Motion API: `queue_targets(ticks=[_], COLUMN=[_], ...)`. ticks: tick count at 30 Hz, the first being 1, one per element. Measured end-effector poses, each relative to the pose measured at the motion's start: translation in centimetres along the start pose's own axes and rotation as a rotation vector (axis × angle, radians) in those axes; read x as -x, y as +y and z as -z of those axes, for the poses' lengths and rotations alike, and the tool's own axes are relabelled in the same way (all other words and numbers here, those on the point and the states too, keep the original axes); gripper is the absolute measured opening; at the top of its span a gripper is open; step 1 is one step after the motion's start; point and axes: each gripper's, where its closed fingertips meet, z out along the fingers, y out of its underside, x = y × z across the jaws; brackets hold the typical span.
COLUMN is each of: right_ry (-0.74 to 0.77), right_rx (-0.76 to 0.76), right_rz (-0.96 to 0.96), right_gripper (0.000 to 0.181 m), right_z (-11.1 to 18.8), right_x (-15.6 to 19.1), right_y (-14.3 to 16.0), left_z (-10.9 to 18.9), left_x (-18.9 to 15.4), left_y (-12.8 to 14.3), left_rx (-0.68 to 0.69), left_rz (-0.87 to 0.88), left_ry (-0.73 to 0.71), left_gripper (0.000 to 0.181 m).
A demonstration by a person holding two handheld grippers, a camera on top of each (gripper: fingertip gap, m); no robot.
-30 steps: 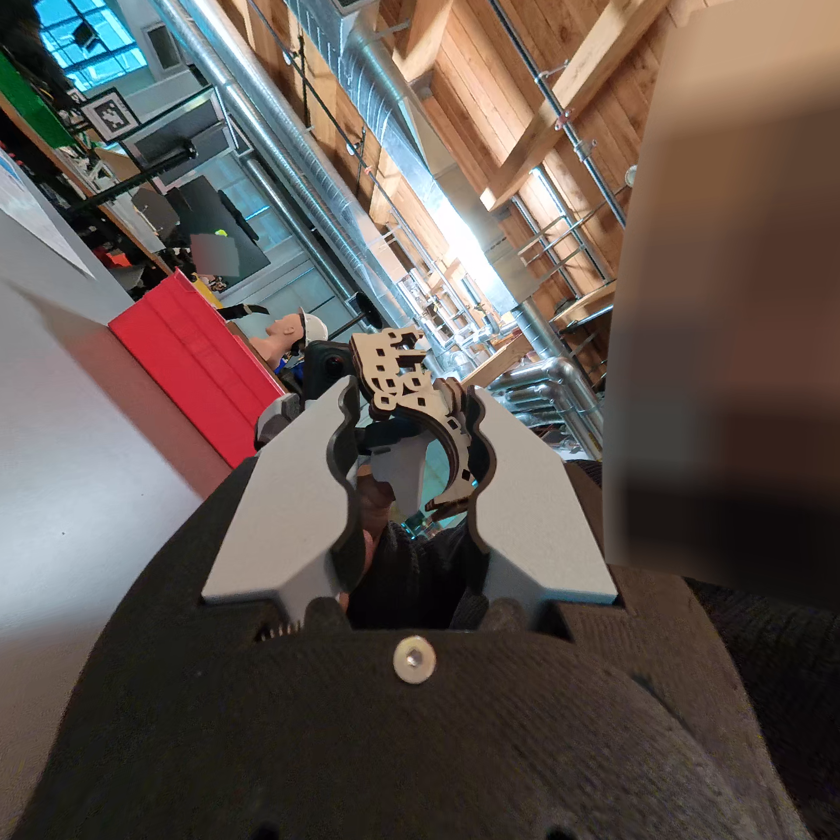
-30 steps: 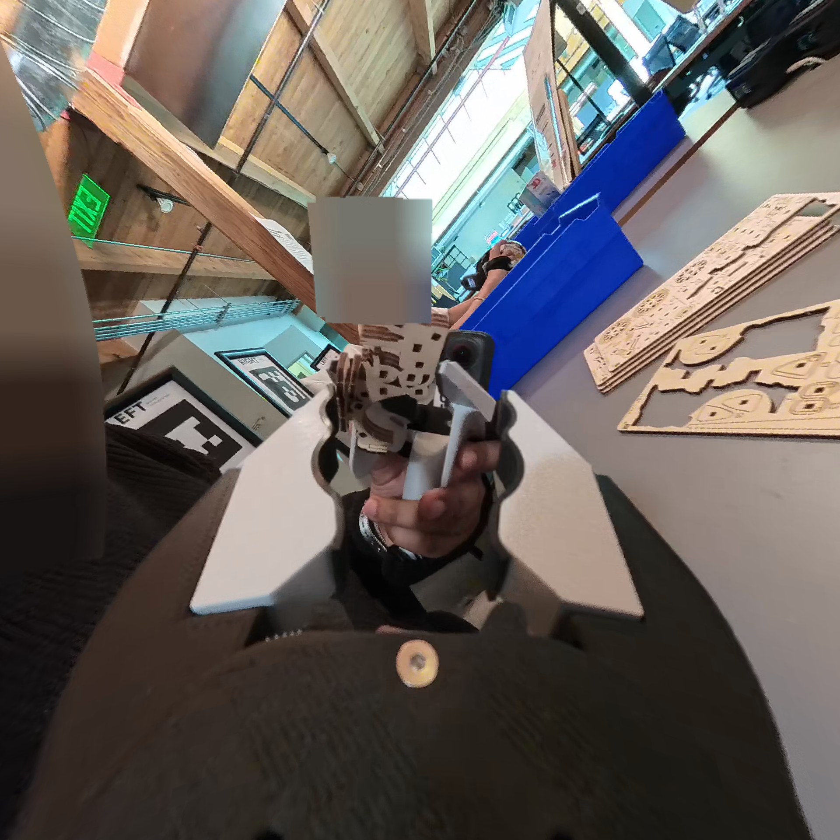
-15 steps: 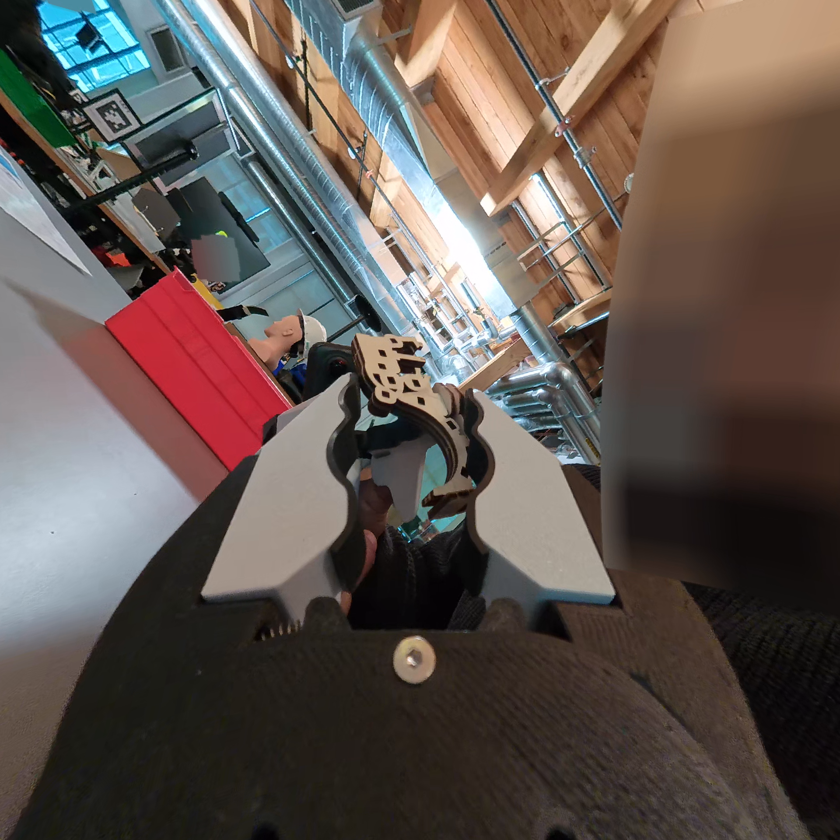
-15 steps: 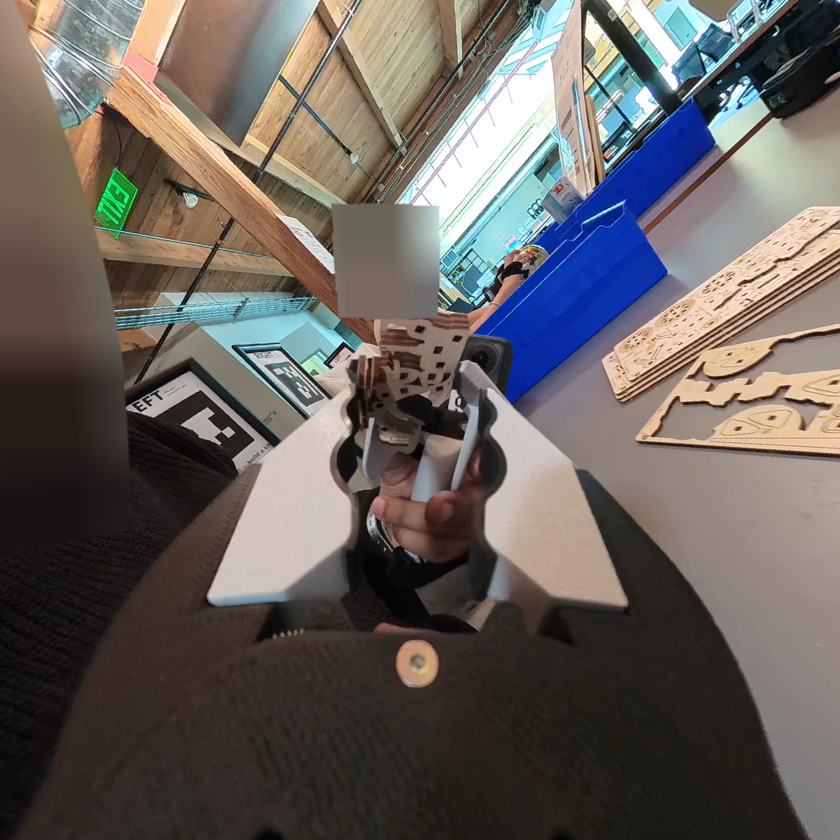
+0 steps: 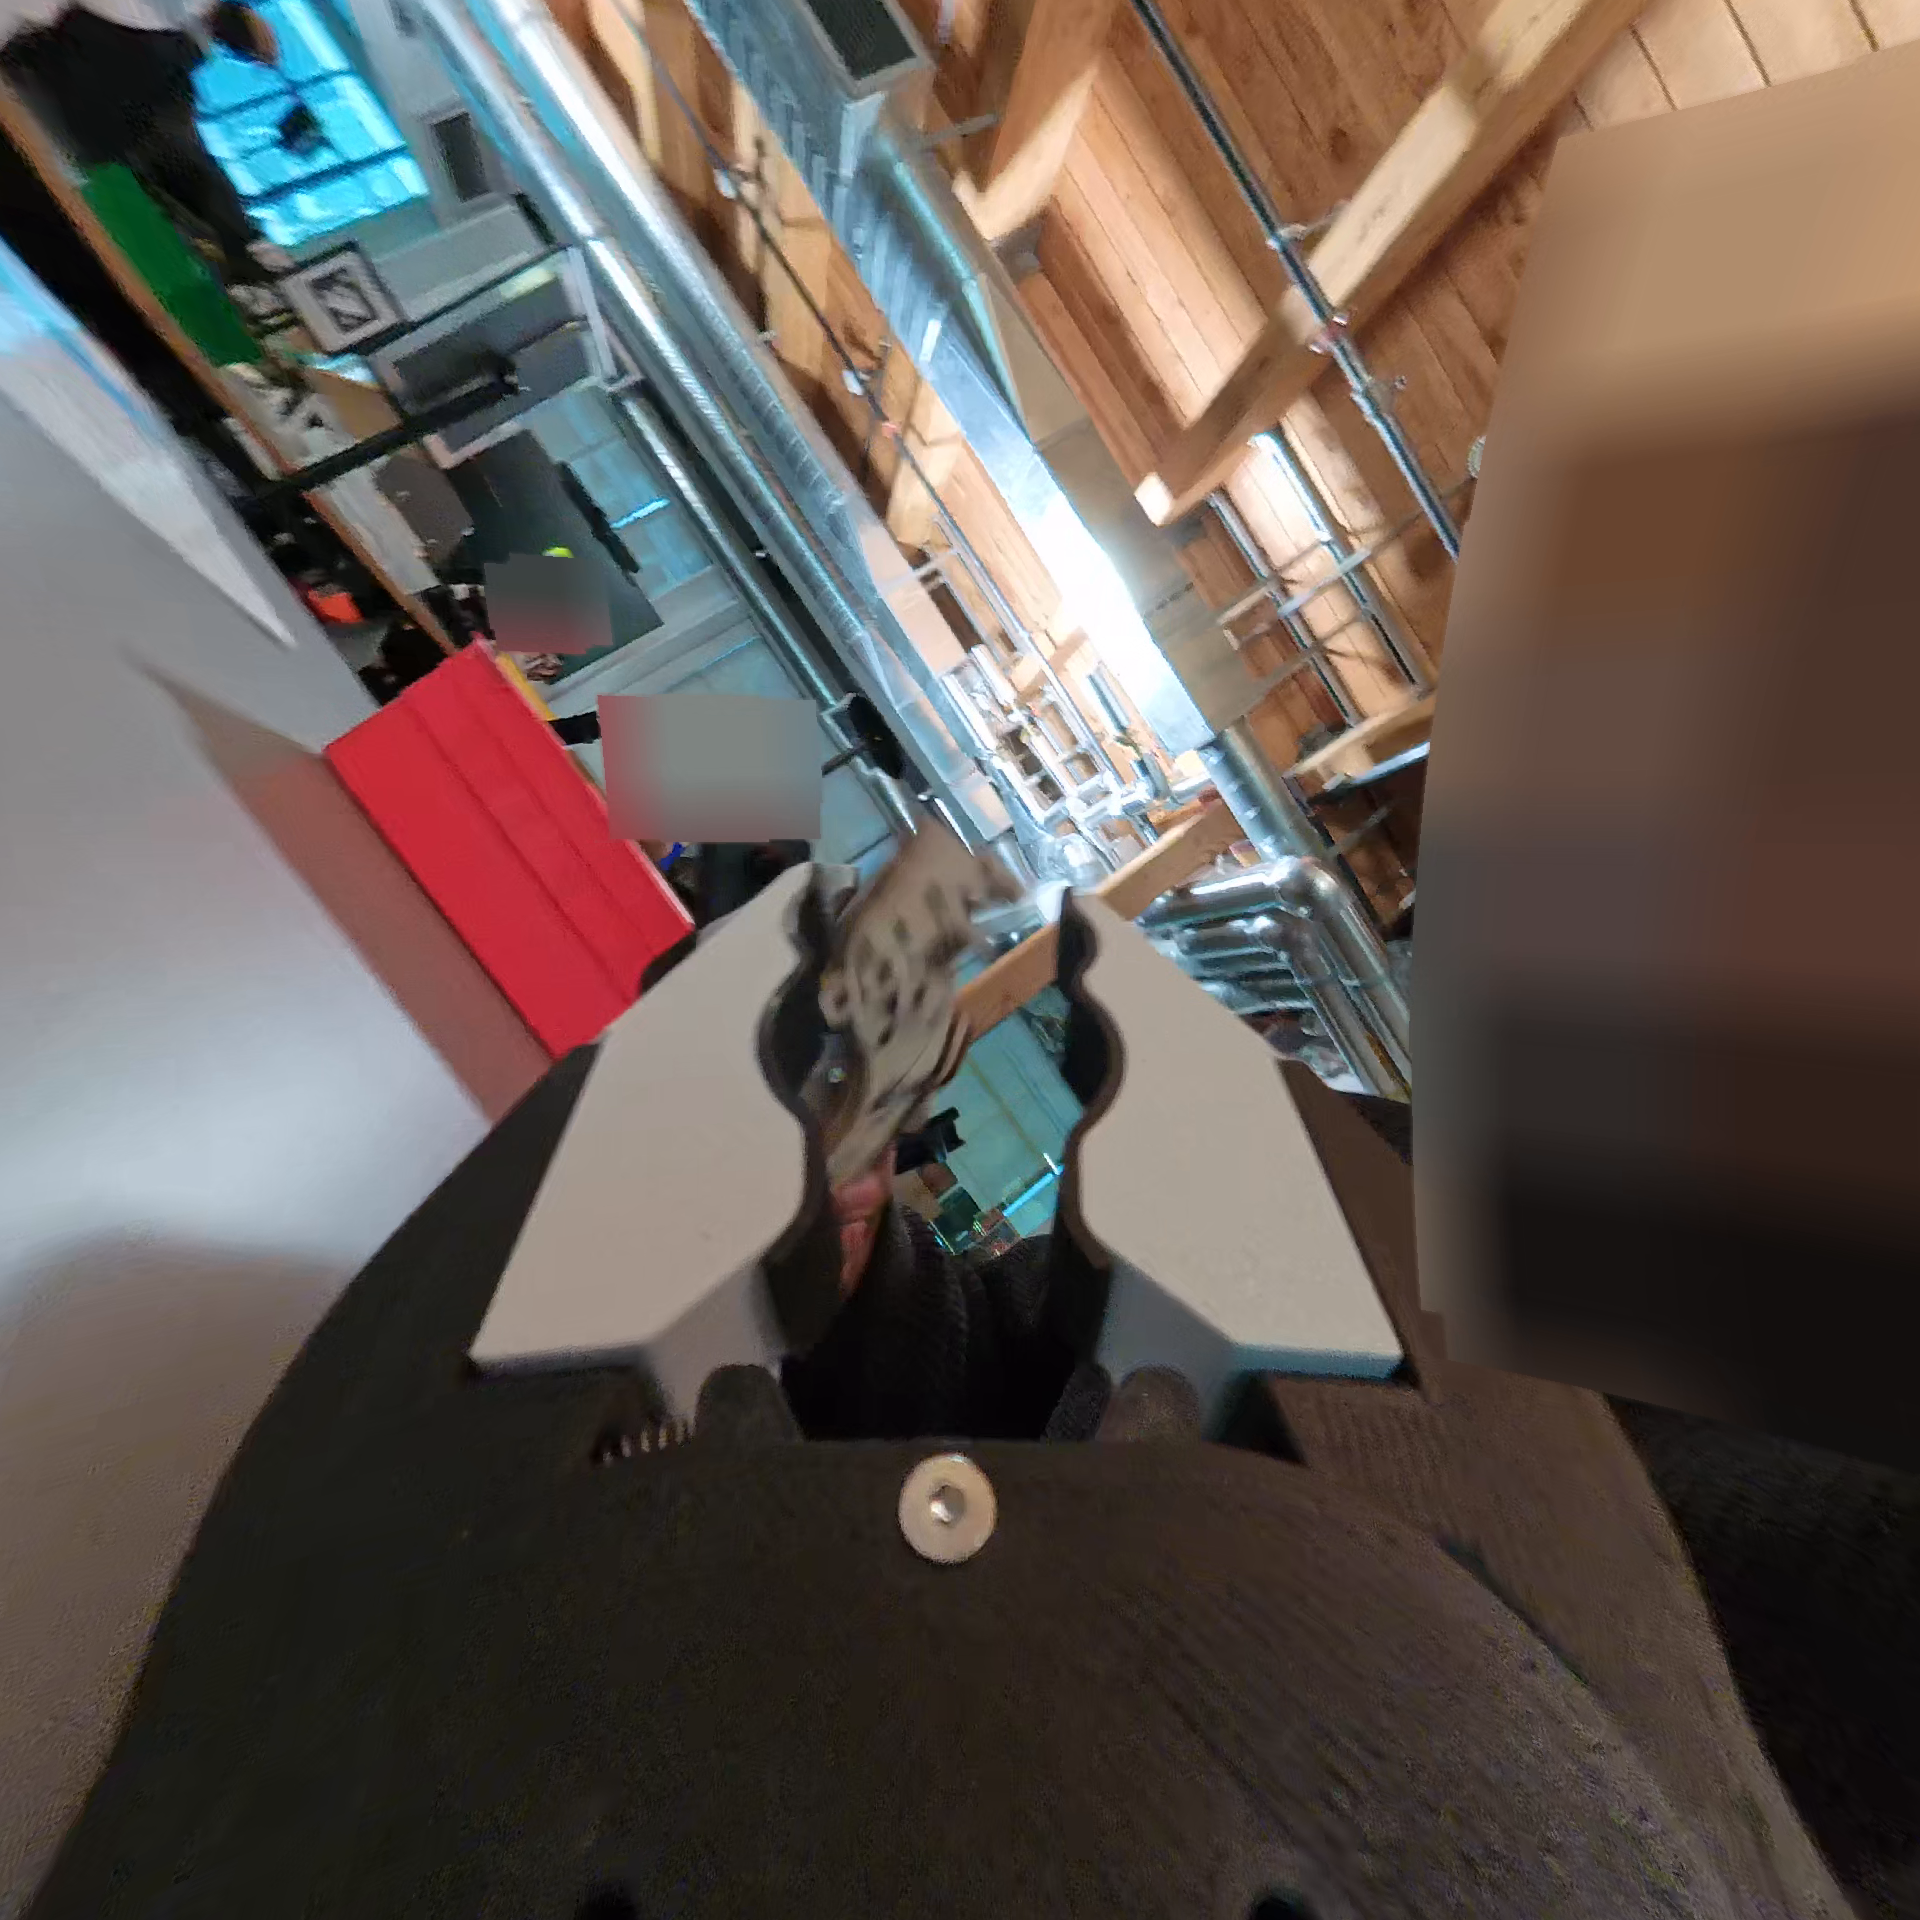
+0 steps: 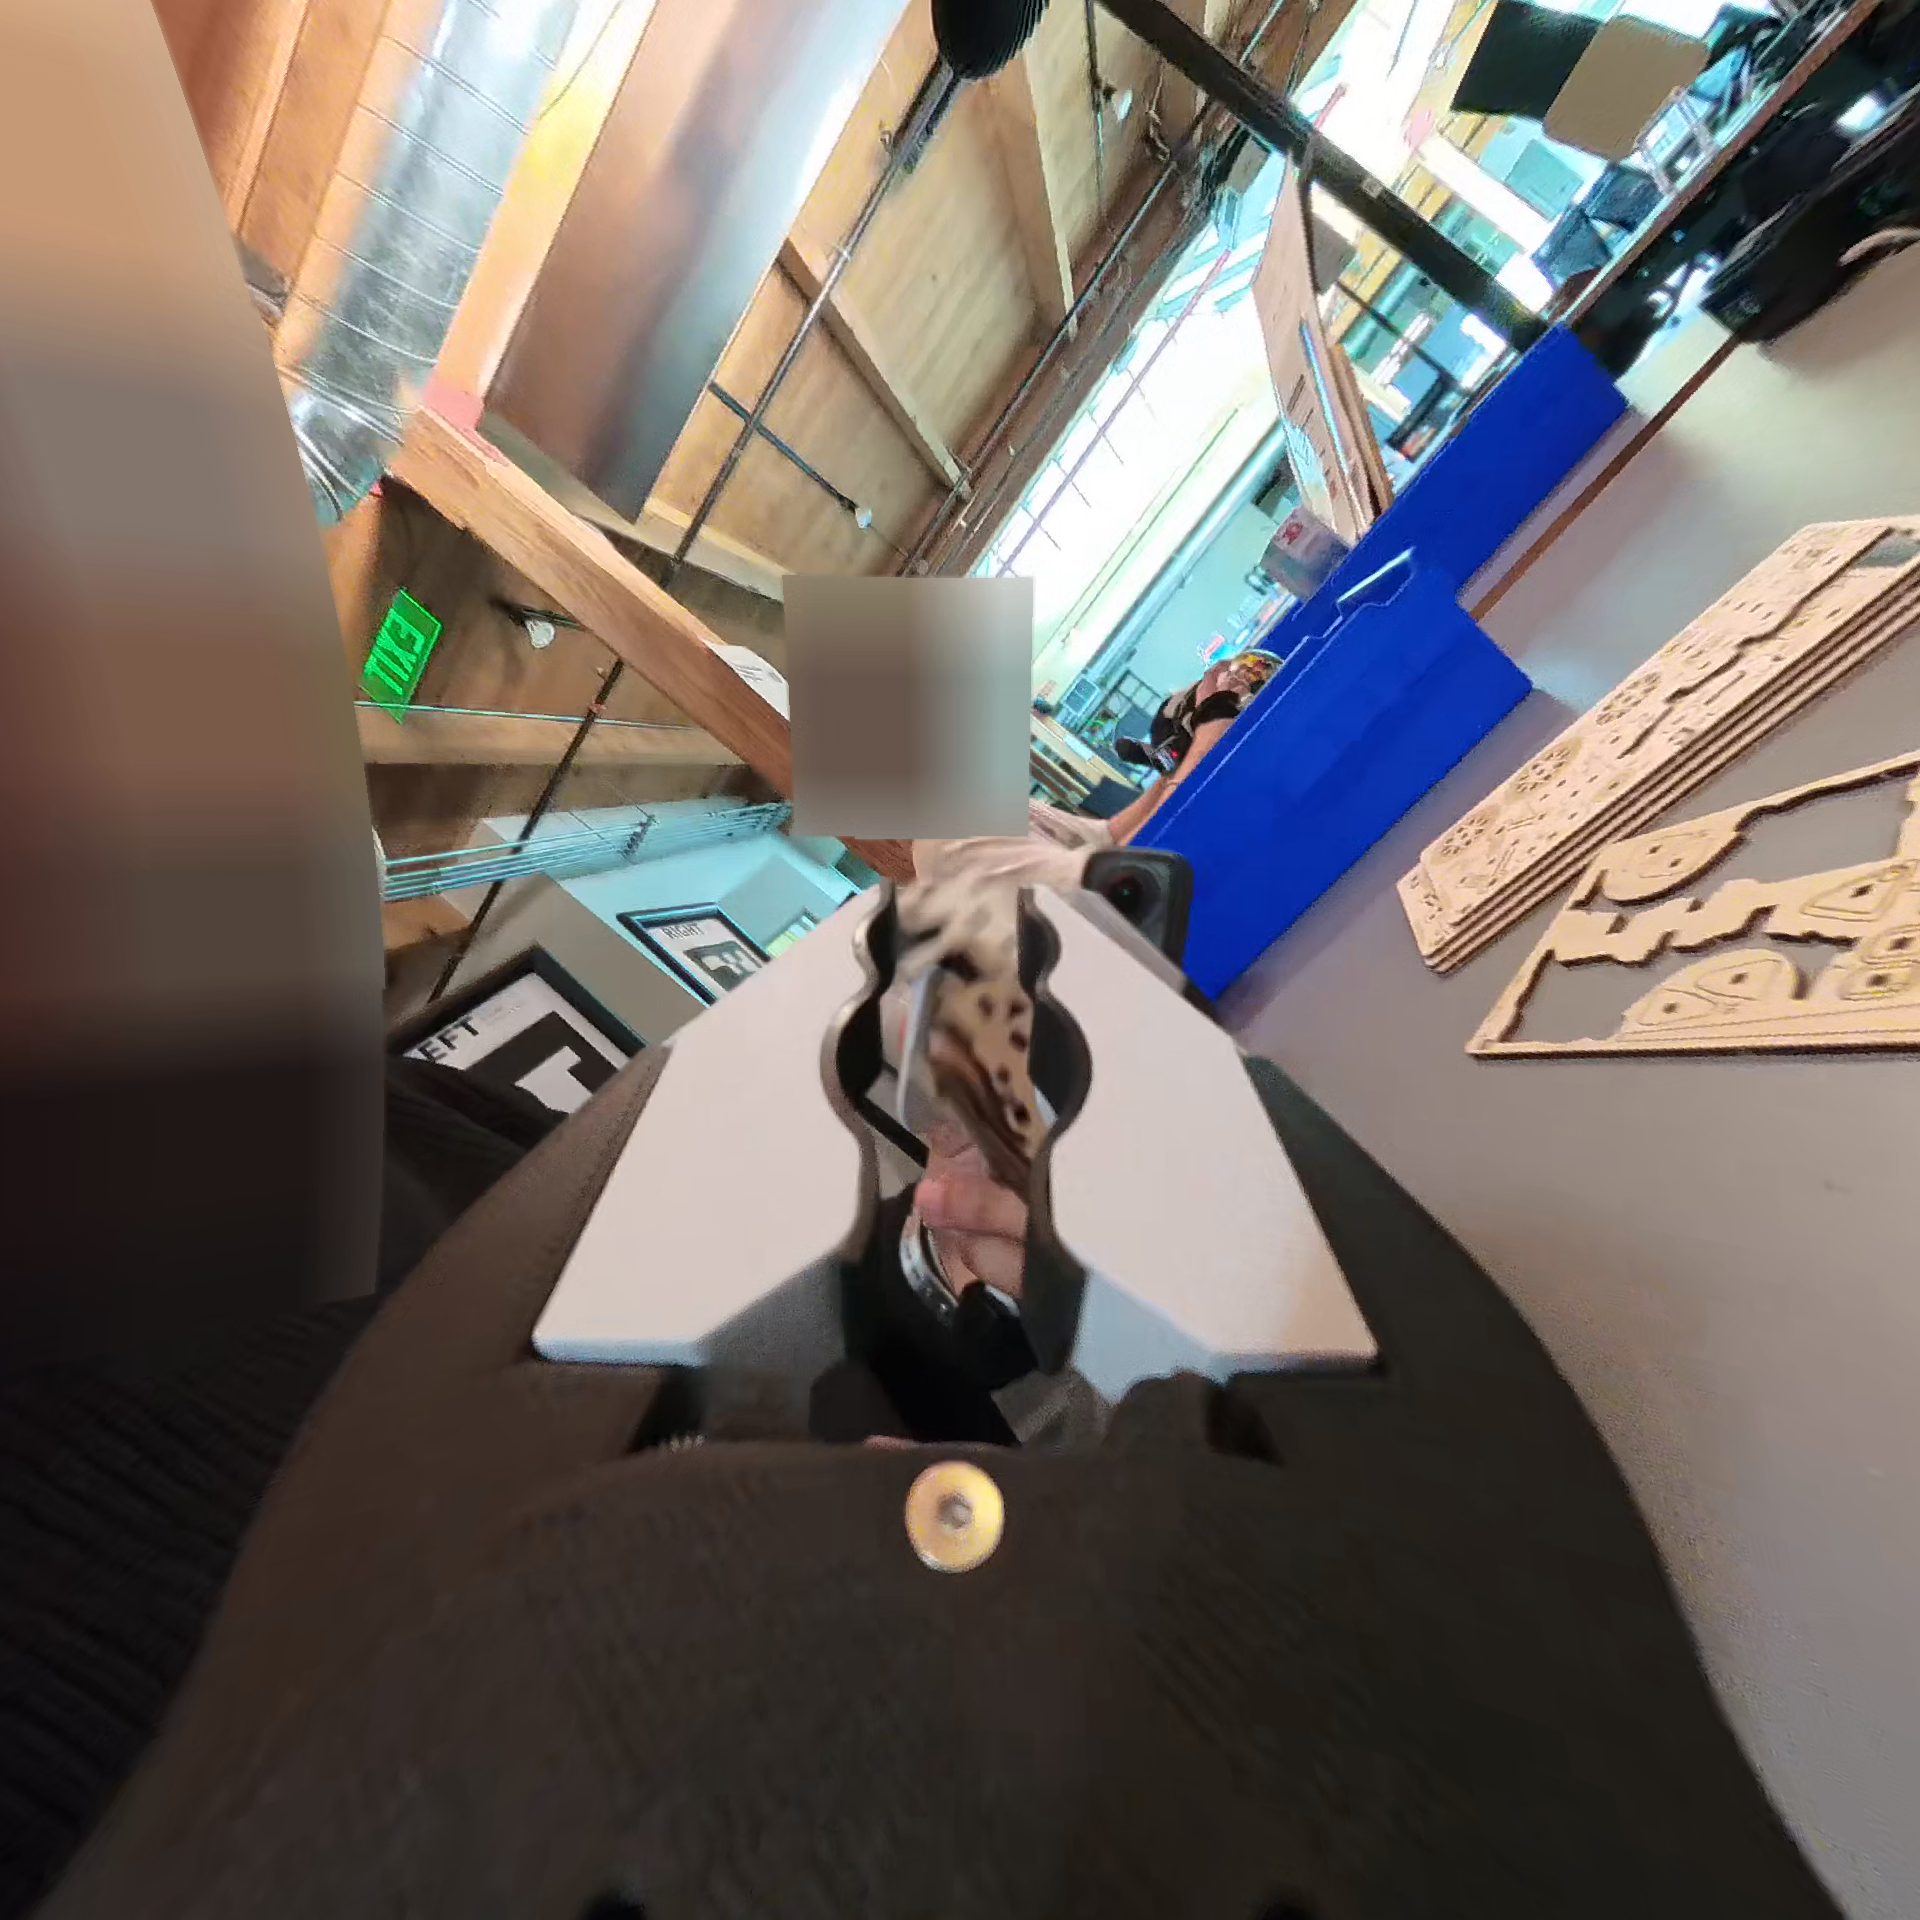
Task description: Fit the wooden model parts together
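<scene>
Wooden model part [image 6: 982, 1023], pale and pierced with dark holes, sits blurred between the nearly closed fingers of the right tool [image 6: 951, 920], raised off the grey worktop [image 6: 1558, 1247]. The left tool [image 5: 935, 904] gapes wide, the part against one finger. A green lit sign [image 6: 400, 657] and framed black-and-white markers [image 6: 540, 1049] carry writing; pale cut-out sheets [image 6: 1662, 748] lie nearby.

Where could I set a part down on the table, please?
Bare grey table: nearer than the punched-out sheet (right wrist view) and beside the red bin (left wrist view). Crowded around the stacked sheets and blue bin.

Motion blur smears the wooden model part [image 5: 899, 987] [image 6: 982, 1023]; cut-out sheets [image 6: 1704, 925] run off the right edge.
</scene>
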Motion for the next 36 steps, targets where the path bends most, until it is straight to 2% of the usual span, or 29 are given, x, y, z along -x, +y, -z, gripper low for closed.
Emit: queue_targets(ticks=[2, 5, 7, 11, 17, 21, 25, 28, 30, 32, 34, 36], right_ry=[0.028, 0.129, 0.214, 0.348, 0.397, 0.37, 0.295, 0.295, 0.314, 0.345, 0.392, 0.469], right_rx=[0.02, 0.091, 0.119, 0.17, 0.279, 0.369, 0.583, 0.764, 0.843, 0.874, 0.868, 0.869], right_rz=[0.02, 0.096, 0.172, 0.345, 0.472, 0.451, 0.451, 0.597, 0.686, 0.717, 0.749, 0.874], right_gripper=[0.023, 0.03, 0.031, 0.037, 0.038, 0.039, 0.046, 0.053, 0.052, 0.052, 0.053, 0.058], right_z=[0.2, 0.3, 0.7, 2.1, 2.4, 2.4, 2.7, 3.8, 4.8, 6.0, 7.0, 8.0], right_x=[-0.6, -2.1, -3.2, -4.6, -4.8, -4.9, -4.3, -4.5, -4.5, -4.2, -4.1, -4.5], right_y=[0.0, 0.8, 0.7, -0.6, 0.6, 2.7, 6.9, 9.9, 11.3, 12.6, 13.6, 13.9], left_z=[-0.3, -0.1, 0.7, 1.9, 2.2, 2.0, 1.8, 1.8, 2.3, 3.4, 5.6, 7.9], left_x=[-0.3, 2.5, 4.1, 4.1, 4.5, 4.8, 5.1, 5.1, 4.4, 3.3, 2.9, 2.9], left_y=[0.4, 1.1, 0.4, -1.5, -1.9, -1.5, -1.4, -1.3, -0.9, -0.1, 1.0, 3.1], left_rx=[0.039, 0.089, 0.06, -0.025, 0.038, 0.103, 0.116, 0.13, 0.166, 0.222, 0.29, 0.388], left_rz=[-0.037, -0.125, -0.115, -0.06, -0.151, -0.224, -0.217, -0.205, -0.212, -0.279, -0.37, -0.391], left_ry=[-0.005, -0.199, -0.292, -0.286, -0.355, -0.397, -0.395, -0.399, -0.41, -0.429, -0.516, -0.604], left_gripper=[0.035, 0.035, 0.038, 0.039, 0.038, 0.038, 0.038, 0.038, 0.039, 0.039, 0.039, 0.04])
